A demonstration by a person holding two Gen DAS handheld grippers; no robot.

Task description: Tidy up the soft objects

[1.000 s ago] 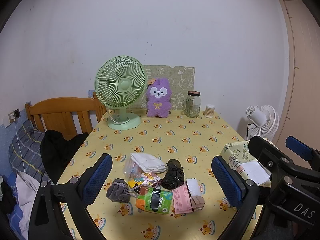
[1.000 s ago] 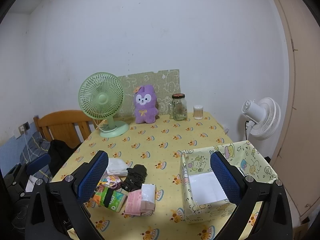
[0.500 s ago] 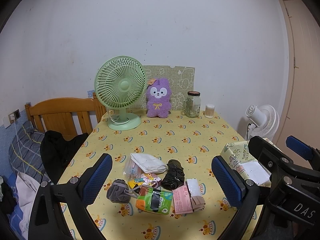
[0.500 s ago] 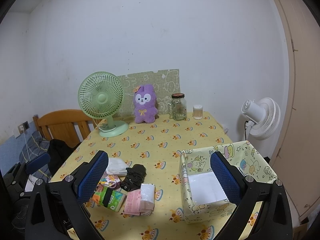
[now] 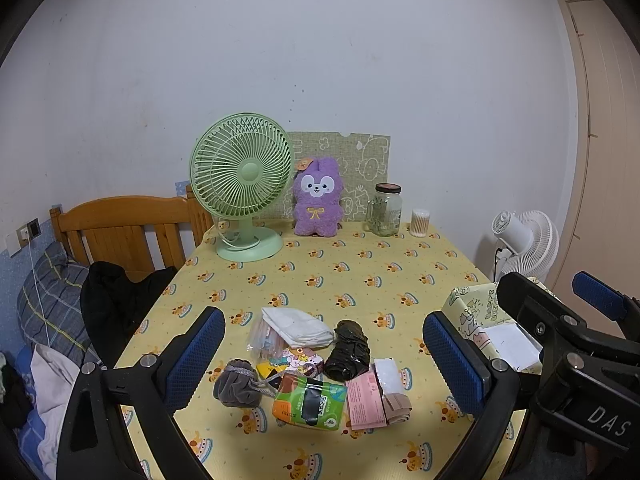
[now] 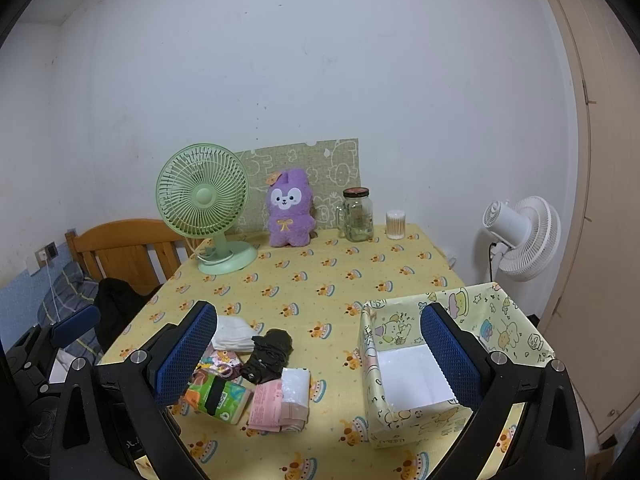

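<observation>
A heap of soft things lies near the front of the yellow table [image 5: 360, 268]: a white folded cloth [image 5: 298, 326], a black rolled bundle [image 5: 347, 350], a grey pouch [image 5: 235, 383], a green-orange tissue pack [image 5: 309, 400] and a pink pack [image 5: 365, 400]. The heap also shows in the right wrist view, with the black bundle [image 6: 269, 354] and tissue pack [image 6: 218, 396]. A patterned open box [image 6: 440, 364] stands at the front right, empty. My left gripper [image 5: 324, 360] is open above the heap. My right gripper [image 6: 318, 354] is open, between the heap and the box.
A green desk fan [image 5: 242, 184], a purple plush rabbit [image 5: 318, 200], a glass jar [image 5: 386, 210] and a cotton swab tub [image 5: 420, 223] stand at the table's back. A wooden chair [image 5: 128, 232] with dark clothing stands left. A white floor fan [image 6: 520, 236] stands right.
</observation>
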